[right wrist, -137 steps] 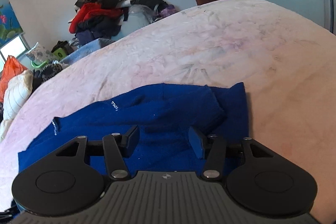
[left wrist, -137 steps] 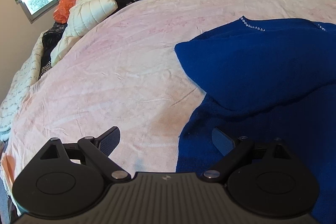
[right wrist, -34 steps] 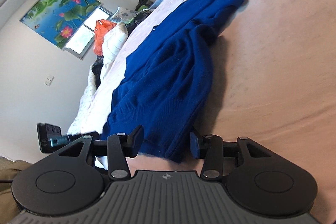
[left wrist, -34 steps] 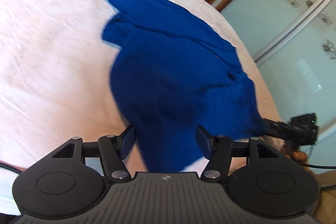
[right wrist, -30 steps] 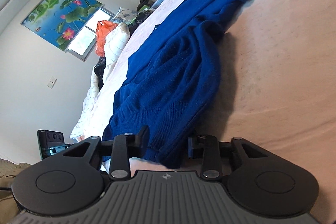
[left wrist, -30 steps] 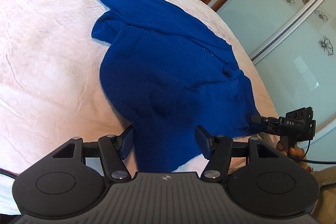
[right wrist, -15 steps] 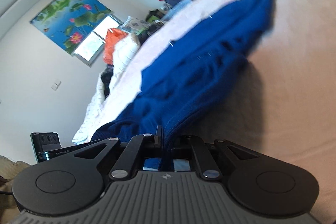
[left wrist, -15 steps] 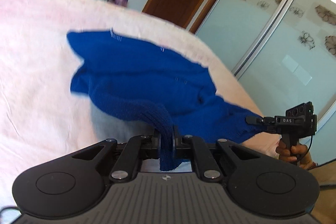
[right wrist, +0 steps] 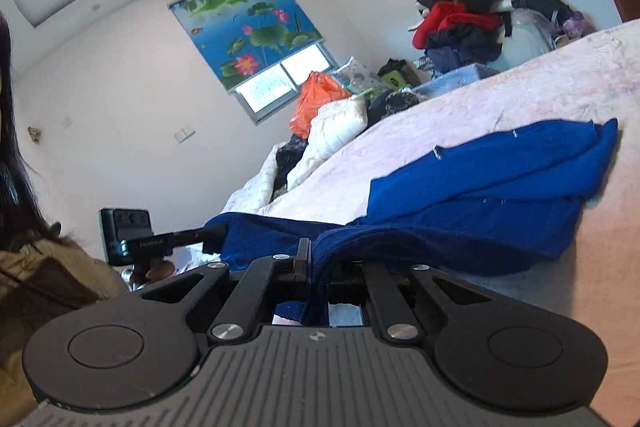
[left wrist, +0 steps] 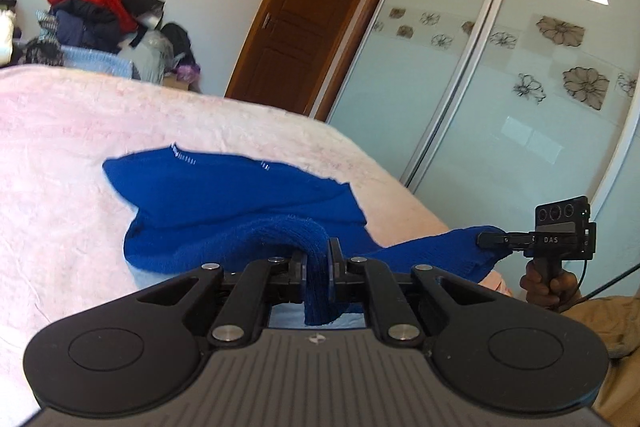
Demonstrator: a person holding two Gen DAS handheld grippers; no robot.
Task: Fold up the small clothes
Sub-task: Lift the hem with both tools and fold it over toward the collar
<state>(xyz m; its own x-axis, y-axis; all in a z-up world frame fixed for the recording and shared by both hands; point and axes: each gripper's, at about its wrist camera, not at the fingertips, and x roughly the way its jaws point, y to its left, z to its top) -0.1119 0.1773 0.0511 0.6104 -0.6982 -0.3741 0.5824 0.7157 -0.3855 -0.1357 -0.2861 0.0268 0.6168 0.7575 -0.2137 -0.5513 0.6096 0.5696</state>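
A blue knit sweater lies on the pink bedspread, its near hem lifted off the bed. My left gripper is shut on the hem's left corner; a fold of blue knit hangs between its fingers. My right gripper is shut on the hem's other corner. The sweater stretches away from it across the bed. Each gripper shows in the other's view: the right one pinching the blue hem at the bed's edge, the left one likewise.
A heap of clothes lies beyond the far end of the bed. A wooden door and glass wardrobe doors stand on the right. A white quilt and an orange bag lie by the window.
Both grippers have shut on the sweater's near hem and raised it off the bed; a second ago they were open around it. Both views have tilted up.
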